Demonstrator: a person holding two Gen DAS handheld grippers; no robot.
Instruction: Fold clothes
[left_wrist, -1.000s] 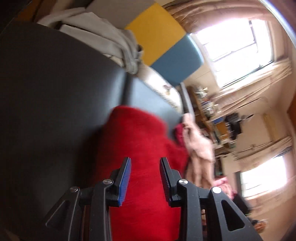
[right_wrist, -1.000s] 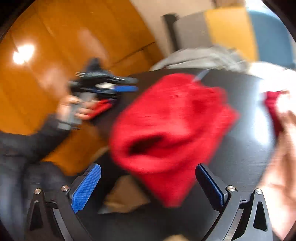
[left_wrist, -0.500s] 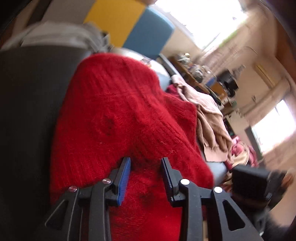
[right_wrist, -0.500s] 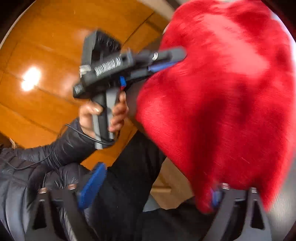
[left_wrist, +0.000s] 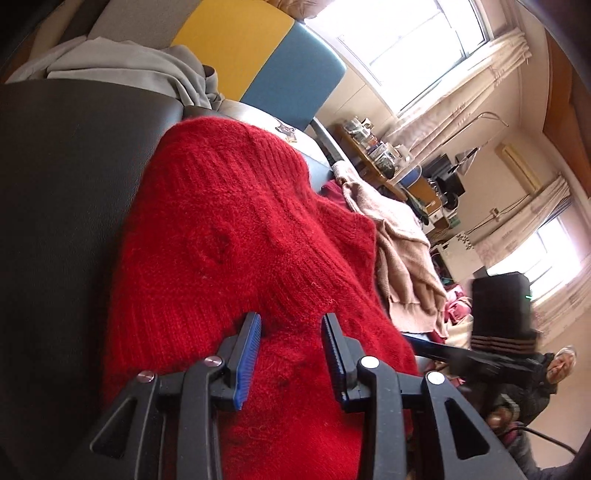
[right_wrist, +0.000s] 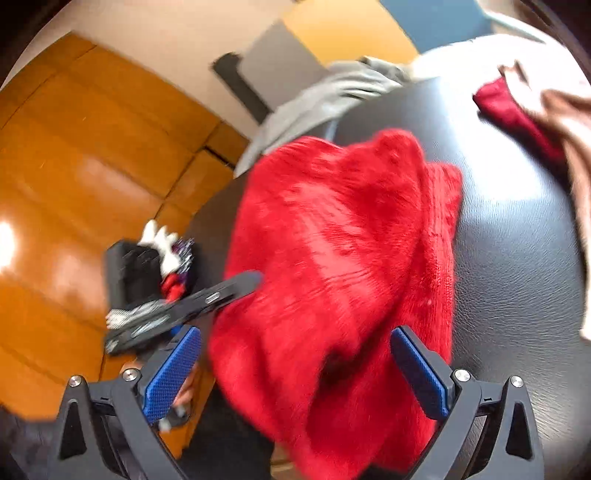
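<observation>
Black table (right_wrist: 517, 240) bears red sweater (left_wrist: 229, 236); both grippers' fingers apart.

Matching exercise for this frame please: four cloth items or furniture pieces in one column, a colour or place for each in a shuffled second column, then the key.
Things:
1. knit sweater
2. grey garment
3. beige garment
4. table

Descriptions:
A. dark, leather-like surface under the clothes
B. bright red, spread in front of both grippers
C. bunched at the table's far edge, by the yellow and blue panels
D. heaped beside the sweater, toward the window side

Pairs: 1-B, 2-C, 3-D, 4-A
</observation>
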